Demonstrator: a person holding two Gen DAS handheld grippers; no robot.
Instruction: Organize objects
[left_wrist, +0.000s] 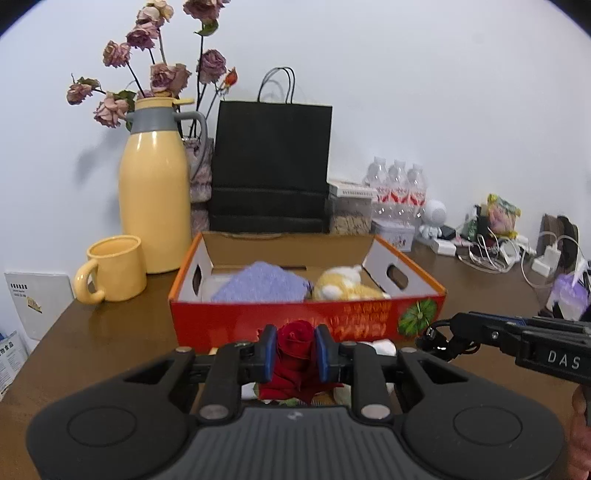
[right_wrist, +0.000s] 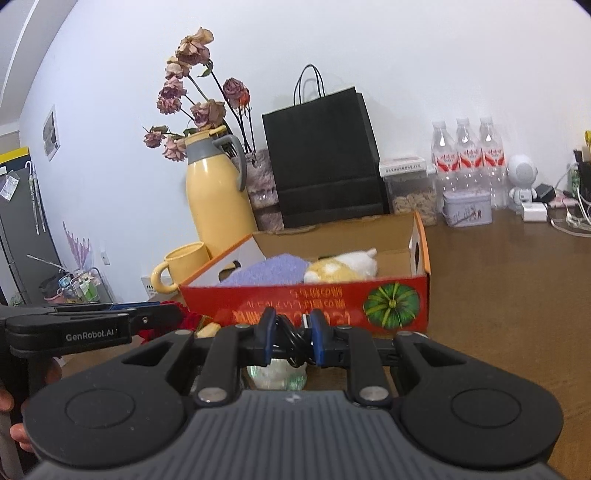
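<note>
Left fingers (left_wrist: 294, 352) pinch a red rose (left_wrist: 293, 338); right fingers (right_wrist: 291, 338) pinch a black cable (right_wrist: 290, 338); brown table (right_wrist: 498, 295), white wall (left_wrist: 406, 92).

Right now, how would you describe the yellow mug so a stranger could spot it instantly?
Find the open red cardboard box on the brown table. At its left corner stands a tall yellow thermos jug with a grey collar. The yellow mug stands just in front of that jug: short, open-topped, same yellow, with a thick loop handle.
</note>
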